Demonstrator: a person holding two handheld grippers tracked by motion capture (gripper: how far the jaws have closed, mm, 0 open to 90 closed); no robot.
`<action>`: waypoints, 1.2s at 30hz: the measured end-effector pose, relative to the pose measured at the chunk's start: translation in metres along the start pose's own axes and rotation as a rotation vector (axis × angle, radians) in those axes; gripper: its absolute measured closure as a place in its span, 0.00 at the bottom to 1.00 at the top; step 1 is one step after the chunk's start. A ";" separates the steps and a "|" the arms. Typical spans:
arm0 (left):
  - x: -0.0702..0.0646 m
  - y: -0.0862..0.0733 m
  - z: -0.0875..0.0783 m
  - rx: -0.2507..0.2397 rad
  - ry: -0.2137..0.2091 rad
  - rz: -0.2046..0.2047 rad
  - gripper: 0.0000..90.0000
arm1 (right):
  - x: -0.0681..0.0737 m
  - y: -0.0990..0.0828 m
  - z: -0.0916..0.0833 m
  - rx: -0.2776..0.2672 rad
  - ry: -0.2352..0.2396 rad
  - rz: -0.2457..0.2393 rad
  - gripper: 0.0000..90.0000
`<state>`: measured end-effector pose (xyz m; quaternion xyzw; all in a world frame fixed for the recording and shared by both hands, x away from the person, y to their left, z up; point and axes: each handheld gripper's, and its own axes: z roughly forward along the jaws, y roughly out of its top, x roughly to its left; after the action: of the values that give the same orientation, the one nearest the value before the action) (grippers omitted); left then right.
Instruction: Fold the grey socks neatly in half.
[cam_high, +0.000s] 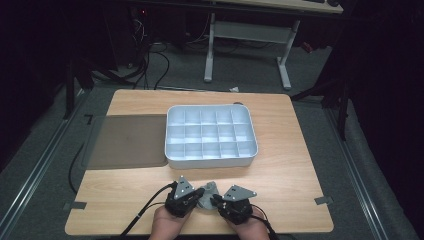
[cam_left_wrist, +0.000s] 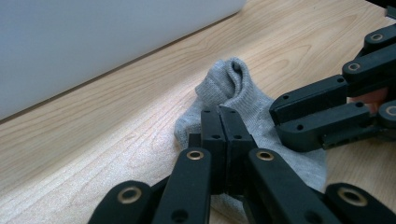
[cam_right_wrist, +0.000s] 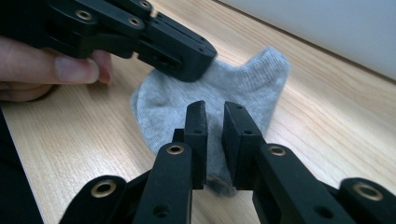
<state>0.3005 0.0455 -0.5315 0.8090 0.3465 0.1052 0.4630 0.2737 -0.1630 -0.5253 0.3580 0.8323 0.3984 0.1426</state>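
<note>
A small grey sock (cam_high: 208, 192) lies on the wooden table near the front edge, between my two grippers. In the left gripper view my left gripper (cam_left_wrist: 219, 112) has its jaws pressed together on the sock (cam_left_wrist: 243, 93), close to the bunched cuff end. The right gripper (cam_left_wrist: 280, 119) comes in from the right onto the same sock. In the right gripper view my right gripper (cam_right_wrist: 215, 109) stands over the sock (cam_right_wrist: 247, 79) with a narrow gap between its jaws, and grey fabric shows through that gap. The left gripper (cam_right_wrist: 194, 63) rests on the sock's far edge.
A white tray (cam_high: 172, 112) with several empty compartments stands just beyond the sock; its wall (cam_left_wrist: 93, 42) is close in the left gripper view. A dark grey mat (cam_high: 127, 140) lies left of the tray. A finger (cam_right_wrist: 56, 65) holds the left gripper.
</note>
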 end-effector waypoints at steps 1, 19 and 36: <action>0.000 0.000 0.000 -0.002 -0.001 -0.001 0.99 | -0.001 -0.001 0.000 -0.001 -0.002 0.002 0.90; -0.019 -0.007 -0.010 0.034 0.024 0.065 0.97 | -0.004 -0.006 0.000 -0.011 0.002 0.032 0.91; -0.018 -0.009 -0.009 0.043 0.035 0.065 0.99 | -0.012 -0.008 -0.002 0.004 0.022 0.172 0.58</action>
<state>0.2789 0.0430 -0.5318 0.8275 0.3305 0.1270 0.4358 0.2776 -0.1757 -0.5307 0.4240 0.8007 0.4117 0.0979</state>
